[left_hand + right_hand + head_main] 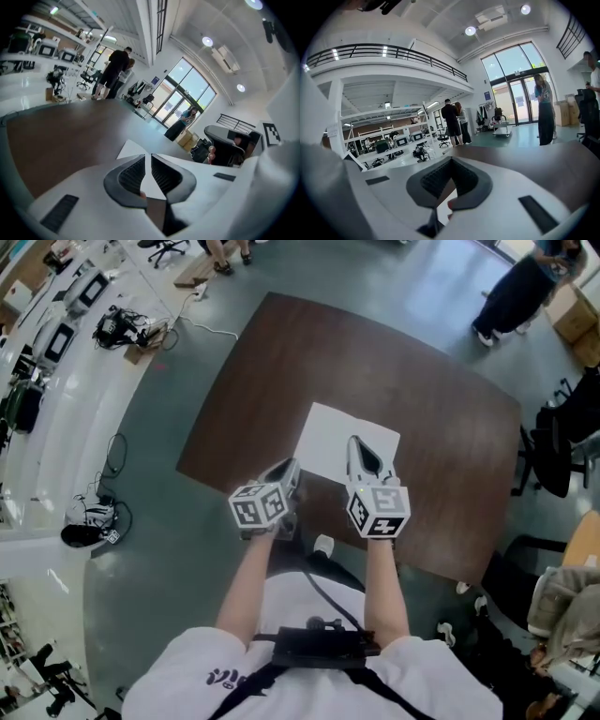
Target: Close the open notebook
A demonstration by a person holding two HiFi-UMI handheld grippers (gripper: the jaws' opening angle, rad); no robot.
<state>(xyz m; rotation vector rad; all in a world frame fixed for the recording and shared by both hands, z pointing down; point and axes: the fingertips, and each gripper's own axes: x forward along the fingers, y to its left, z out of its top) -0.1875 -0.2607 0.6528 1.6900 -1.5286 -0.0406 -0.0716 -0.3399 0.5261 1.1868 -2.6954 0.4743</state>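
Notebook (323,439) beneath right tongs (356,446)

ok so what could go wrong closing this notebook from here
Both the left gripper and right gripper are shut, so neither can pinch a cover without opening first. The white open notebook lies flat on the smooth brown table; a nudge at its edge may just slide it or crease a page.
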